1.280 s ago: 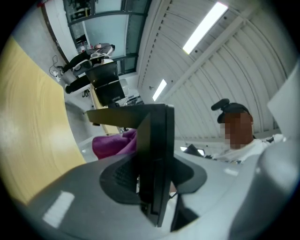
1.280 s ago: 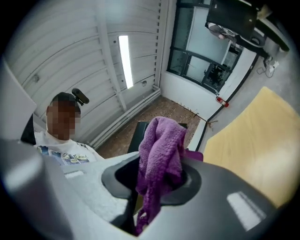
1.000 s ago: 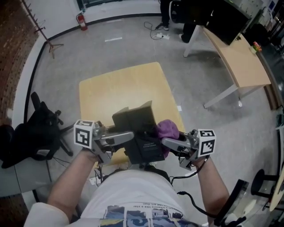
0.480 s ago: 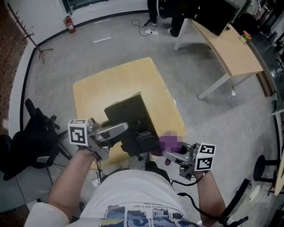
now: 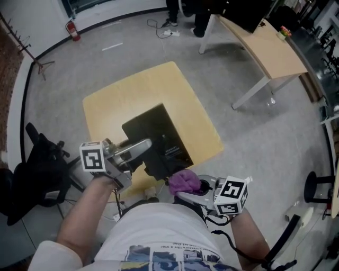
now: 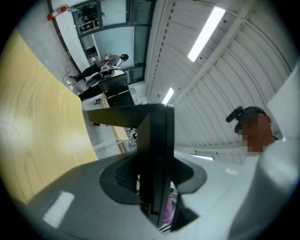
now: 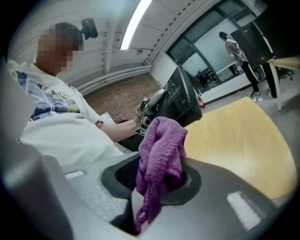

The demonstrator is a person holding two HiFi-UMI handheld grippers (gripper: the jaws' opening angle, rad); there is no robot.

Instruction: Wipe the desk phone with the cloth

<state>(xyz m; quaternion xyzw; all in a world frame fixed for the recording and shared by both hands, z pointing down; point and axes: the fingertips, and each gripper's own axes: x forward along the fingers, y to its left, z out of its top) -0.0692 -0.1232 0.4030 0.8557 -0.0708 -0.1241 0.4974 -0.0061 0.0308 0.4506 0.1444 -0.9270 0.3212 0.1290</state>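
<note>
The black desk phone [image 5: 158,140] is held over the near edge of the yellow table [image 5: 143,92], its flat labelled face turned up. My left gripper [image 5: 144,145] is shut on the phone's left edge. In the left gripper view the phone [image 6: 157,145] stands edge-on between the jaws of that gripper [image 6: 155,192]. A purple cloth [image 5: 184,181] is bunched in my right gripper [image 5: 186,189], just below the phone's near corner. In the right gripper view the cloth [image 7: 161,150] hangs from the jaws of my right gripper [image 7: 159,180], with the phone [image 7: 183,101] beyond it.
A black office chair [image 5: 38,170] stands on the floor at the left. A long wooden desk [image 5: 265,45] is at the upper right, with a person's legs [image 5: 174,11] near it. A chair base [image 5: 318,197] is at the right edge.
My right gripper has carried the cloth from the phone's right side down to below its near corner. The phone has turned, so its flat face shows more fully.
</note>
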